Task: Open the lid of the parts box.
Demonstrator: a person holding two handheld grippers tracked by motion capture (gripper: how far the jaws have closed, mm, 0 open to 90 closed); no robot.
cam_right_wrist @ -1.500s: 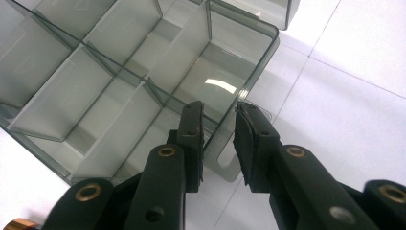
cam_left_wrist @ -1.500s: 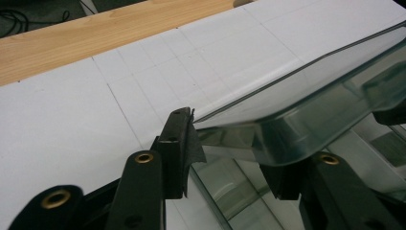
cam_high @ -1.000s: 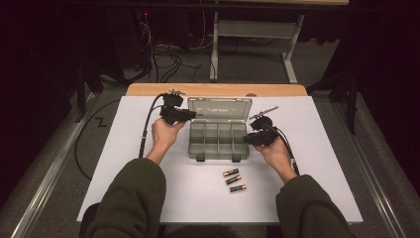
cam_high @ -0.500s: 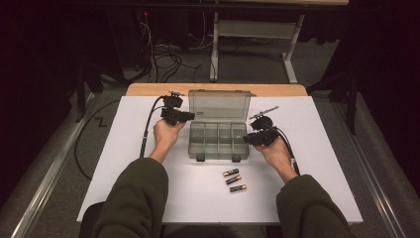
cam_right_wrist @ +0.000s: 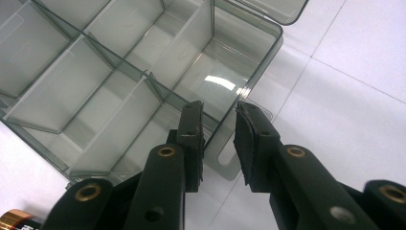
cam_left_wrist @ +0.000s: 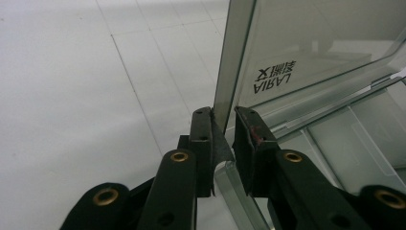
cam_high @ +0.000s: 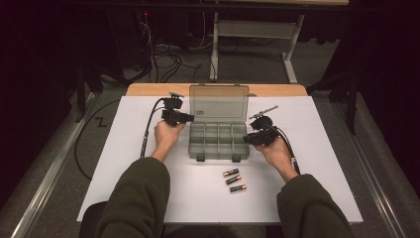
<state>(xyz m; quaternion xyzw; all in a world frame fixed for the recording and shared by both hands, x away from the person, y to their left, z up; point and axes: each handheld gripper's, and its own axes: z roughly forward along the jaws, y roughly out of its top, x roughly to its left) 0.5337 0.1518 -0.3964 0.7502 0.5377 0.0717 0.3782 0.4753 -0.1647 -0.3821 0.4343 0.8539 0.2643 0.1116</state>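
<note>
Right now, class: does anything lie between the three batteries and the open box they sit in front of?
Nothing visible does. The batteries lie on bare white table just in front of the box, whose lid stands open. The left claw grips the lid's edge; the right claw straddles the box's side wall.

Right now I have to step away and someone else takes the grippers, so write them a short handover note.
Left claw: its jaws have just been closing and now pinch the side edge of the upright lid of the clear organizer box.
Right claw: astride the box's side wall, one jaw inside, one outside; whether the pads press cannot be told.
Things: the box sits open mid-table on the white sheet, its visible compartments empty. Three batteries lie loose in front of it.
Done: lid raised.
Left: probably the batteries go into the compartments, then the lid comes down.
</note>
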